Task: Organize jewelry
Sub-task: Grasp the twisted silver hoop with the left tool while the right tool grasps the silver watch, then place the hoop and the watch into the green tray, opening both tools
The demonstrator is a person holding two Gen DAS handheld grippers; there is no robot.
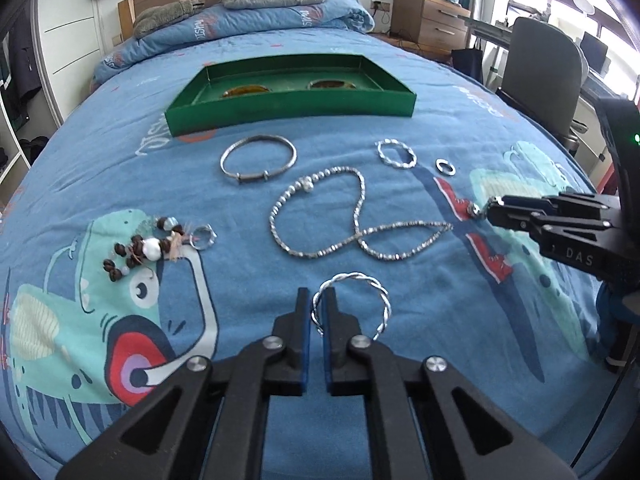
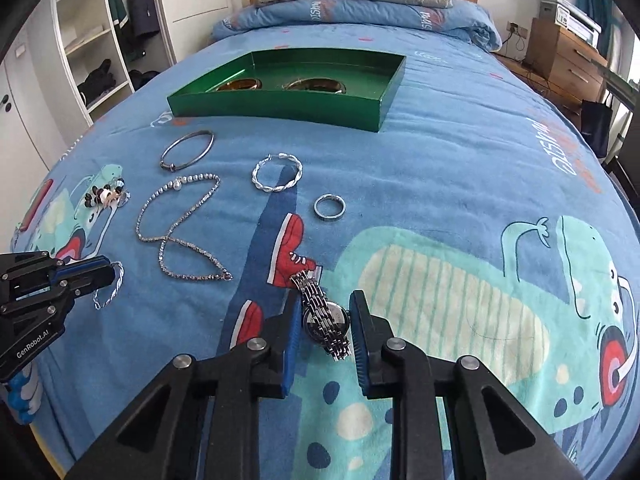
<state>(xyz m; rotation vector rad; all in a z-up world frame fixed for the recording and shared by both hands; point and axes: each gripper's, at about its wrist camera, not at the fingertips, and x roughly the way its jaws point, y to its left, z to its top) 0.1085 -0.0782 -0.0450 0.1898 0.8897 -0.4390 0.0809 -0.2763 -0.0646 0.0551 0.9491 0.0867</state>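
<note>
Your left gripper [image 1: 319, 300] has its fingers pinched onto the twisted silver bangle [image 1: 352, 304], low over the blue bedspread [image 1: 420, 320]. Your right gripper [image 2: 325, 312] grips the steel watch [image 2: 324, 316] by its case. Farther off lie the bead necklace [image 1: 320, 216], the plain bangle [image 1: 258, 159] and, beyond them, the green tray [image 1: 292, 110].

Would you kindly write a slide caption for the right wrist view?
Right claw closed on a metal watch on the blue bedspread; green tray waits beyond.
</note>
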